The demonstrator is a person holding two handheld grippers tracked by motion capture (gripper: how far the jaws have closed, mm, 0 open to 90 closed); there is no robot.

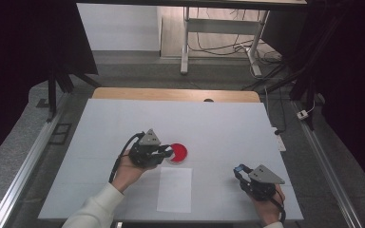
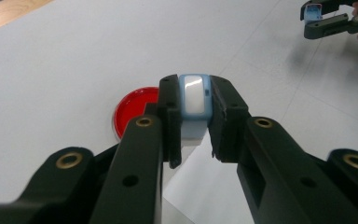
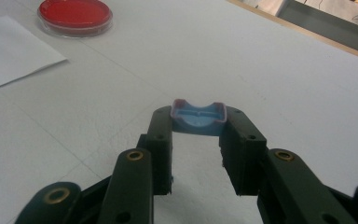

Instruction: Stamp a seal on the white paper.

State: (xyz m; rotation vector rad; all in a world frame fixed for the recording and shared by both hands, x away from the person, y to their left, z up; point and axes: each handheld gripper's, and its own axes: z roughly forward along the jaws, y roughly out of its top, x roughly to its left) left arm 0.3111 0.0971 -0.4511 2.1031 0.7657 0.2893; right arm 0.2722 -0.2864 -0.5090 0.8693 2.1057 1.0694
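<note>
Black jaws of our left gripper (image 2: pixel 193 121) are clamped on a small white and blue piece (image 2: pixel 194 100), held just above the counter (image 1: pixel 218 123) beside the red dish (image 2: pixel 137 109). A white paper sheet (image 1: pixel 174 189) lies just near of the dish. Our right gripper (image 3: pixel 196 135), well apart toward the counter's right near corner, has its jaws clamped on a light blue cap (image 3: pixel 198 116), open side toward us.

Blue-white piece (image 2: pixel 195 100) upright; blue cap (image 3: pixel 199 117) level.
</note>
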